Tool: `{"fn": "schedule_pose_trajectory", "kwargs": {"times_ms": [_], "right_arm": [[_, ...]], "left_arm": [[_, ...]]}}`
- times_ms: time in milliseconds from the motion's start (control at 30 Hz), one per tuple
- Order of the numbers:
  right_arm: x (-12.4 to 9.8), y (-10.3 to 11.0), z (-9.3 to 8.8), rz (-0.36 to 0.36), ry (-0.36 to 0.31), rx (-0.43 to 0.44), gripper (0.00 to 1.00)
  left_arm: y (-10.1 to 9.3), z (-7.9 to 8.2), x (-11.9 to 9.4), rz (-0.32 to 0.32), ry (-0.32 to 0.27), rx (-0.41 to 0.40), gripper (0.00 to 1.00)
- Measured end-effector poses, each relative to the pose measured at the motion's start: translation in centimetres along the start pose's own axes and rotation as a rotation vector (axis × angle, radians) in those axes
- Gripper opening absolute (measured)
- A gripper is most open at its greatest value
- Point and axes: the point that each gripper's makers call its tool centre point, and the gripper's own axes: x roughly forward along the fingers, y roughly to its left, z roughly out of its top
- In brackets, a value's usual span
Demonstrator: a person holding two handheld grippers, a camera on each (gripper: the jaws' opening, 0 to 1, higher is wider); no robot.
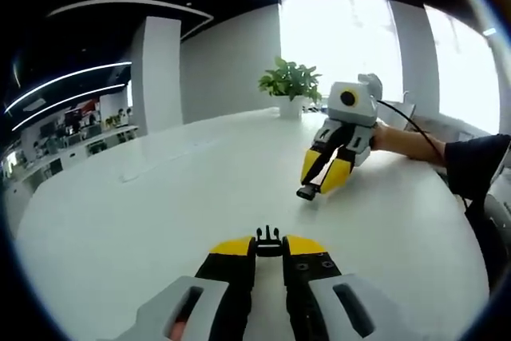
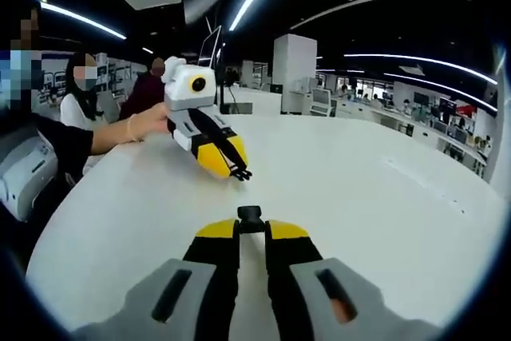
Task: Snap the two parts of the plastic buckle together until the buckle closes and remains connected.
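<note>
The left tool (image 1: 269, 245) is clenched on the pronged buckle half (image 1: 268, 239) and the right tool (image 2: 251, 227) on the socket buckle half (image 2: 250, 217), both held apart, facing each other above the white desk (image 1: 160, 197), a potted plant (image 1: 291, 85) beyond.

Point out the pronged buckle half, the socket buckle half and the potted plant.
Pronged half (image 1: 268, 239), left gripper view, its prongs.
Socket half (image 2: 250, 218), right gripper view, its body.
Plant (image 1: 291, 80), left gripper view, its leaves.
</note>
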Motion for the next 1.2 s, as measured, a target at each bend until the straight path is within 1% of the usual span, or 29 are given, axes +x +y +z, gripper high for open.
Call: {"fn": "schedule_pose_trajectory", "kwargs": {"times_ms": [133,233,433,533,767,1000,1200], "right_arm": [[-0.5,-0.2,0.4,-0.009,-0.011,-0.023,0.12],[-0.7,-0.4,0.5,-0.021,-0.012,-0.027,0.12],[-0.6,0.4,1.0,0.002,-0.030,-0.042,0.12],[-0.5,0.8,1.1,0.013,-0.035,-0.050,0.12],[-0.2,1.2,0.7,0.032,-0.022,-0.054,0.12],[0.1,2.0,0.6,0.062,-0.013,-0.066,0.12],[0.2,2.3,0.5,0.074,-0.011,-0.067,0.12]], "left_arm": [[-0.3,0.4,-0.2,-0.007,-0.005,0.029,0.13],[-0.4,0.6,-0.1,-0.017,-0.010,0.035,0.13],[-1.0,0.9,-0.2,-0.040,-0.021,0.049,0.13],[-1.4,0.8,-0.1,-0.048,-0.019,0.061,0.13],[-2.0,0.7,0.1,-0.074,-0.019,0.073,0.13],[-3.1,0.4,0.4,-0.106,-0.013,0.092,0.13],[-3.8,0.4,0.5,-0.126,-0.013,0.104,0.13]]}}
